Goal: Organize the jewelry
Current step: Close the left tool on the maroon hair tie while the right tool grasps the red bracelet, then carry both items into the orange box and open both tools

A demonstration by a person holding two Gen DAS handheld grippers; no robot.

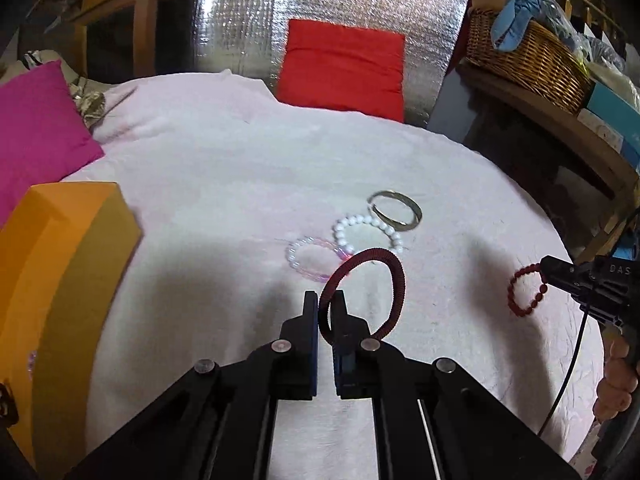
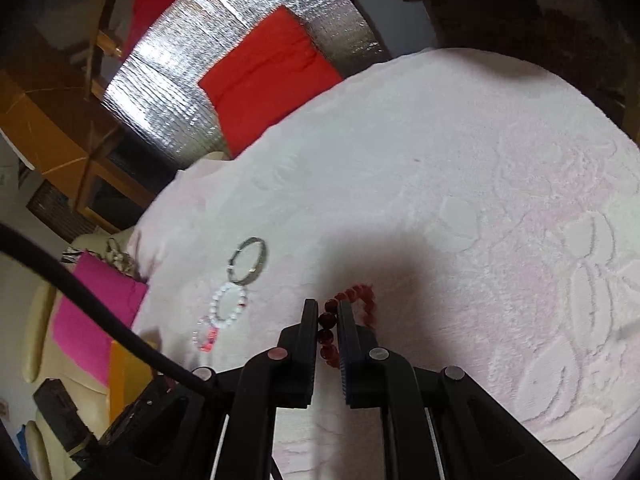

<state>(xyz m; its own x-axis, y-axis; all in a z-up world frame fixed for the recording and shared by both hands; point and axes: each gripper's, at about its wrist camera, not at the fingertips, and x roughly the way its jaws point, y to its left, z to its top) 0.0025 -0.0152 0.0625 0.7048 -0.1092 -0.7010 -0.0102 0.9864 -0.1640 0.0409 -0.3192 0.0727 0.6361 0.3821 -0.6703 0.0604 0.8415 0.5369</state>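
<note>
Left gripper (image 1: 325, 300): fingers clamped on the dark red cord bracelet (image 1: 362, 292), which hangs lifted over the pale pink blanket (image 1: 224, 184).
Right gripper (image 2: 323, 310): fingers closed on the red bead bracelet (image 2: 352, 300), near the blanket's right edge; whether the beads are off the cloth is hard to tell.
Orange box (image 1: 60, 264): at the blanket's near left edge, beside the left gripper.
Clear pink bead bracelet (image 1: 314, 258): flat on the blanket's middle, just beyond the cord loop.
White bead bracelet (image 1: 370, 232): next out, touching or just overlapping the clear one.
Metal bangle (image 1: 396, 211): farther still, beside the white beads.
Magenta cushion (image 1: 38, 132): far left edge.
Red cushion (image 1: 342, 66): far edge, against silver foil (image 1: 236, 20).
Wicker basket (image 1: 528, 56): off the far right corner.
</note>
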